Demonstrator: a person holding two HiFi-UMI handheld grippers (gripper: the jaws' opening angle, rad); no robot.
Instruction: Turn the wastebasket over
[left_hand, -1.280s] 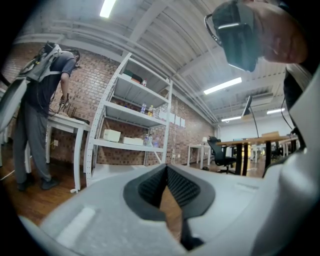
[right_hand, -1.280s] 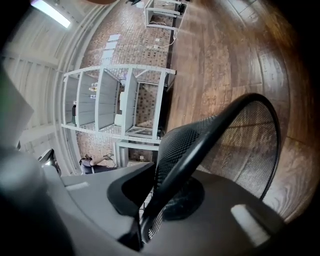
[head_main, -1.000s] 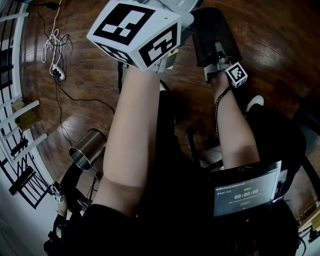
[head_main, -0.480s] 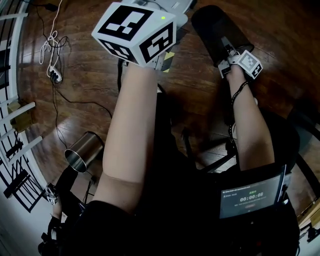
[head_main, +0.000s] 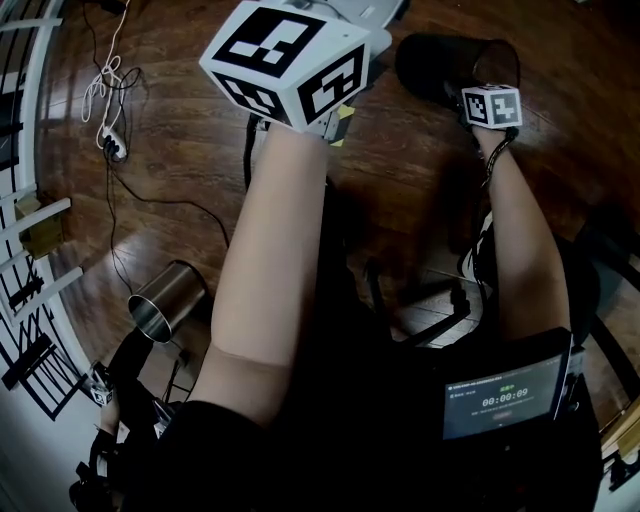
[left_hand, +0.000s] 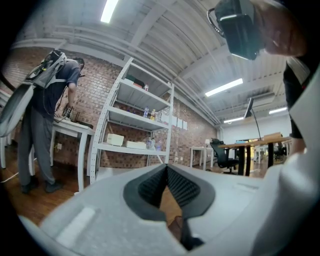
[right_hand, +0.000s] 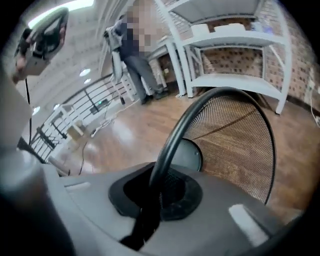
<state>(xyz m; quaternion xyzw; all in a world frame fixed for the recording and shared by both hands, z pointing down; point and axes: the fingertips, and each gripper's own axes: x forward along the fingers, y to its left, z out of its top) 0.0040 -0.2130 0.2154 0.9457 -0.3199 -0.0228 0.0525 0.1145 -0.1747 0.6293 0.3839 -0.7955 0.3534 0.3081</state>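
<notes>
The black mesh wastebasket (head_main: 445, 62) rests tilted on the wood floor at the top right of the head view. My right gripper (head_main: 472, 88), with its marker cube, is shut on the basket's black rim (right_hand: 172, 127). In the right gripper view (right_hand: 157, 192) the rim runs out from between the pads, and I look into the mesh wall and at the round base (right_hand: 189, 156). My left gripper (left_hand: 166, 170) points level into the room, pads together with nothing between them. In the head view only its marker cube (head_main: 285, 60) shows, up near the camera.
A shiny steel bin (head_main: 165, 300) lies on the floor at lower left. A power strip with cables (head_main: 112, 145) and a white railing (head_main: 30, 230) are at the left. A timer screen (head_main: 505, 395) hangs at my waist. White shelving (left_hand: 135, 125) and a standing person (left_hand: 47, 115) are ahead.
My right hand has moved up and to the right in the head view and rolled over, turning the wastebasket with it by the rim. The left gripper has stayed where it was.
</notes>
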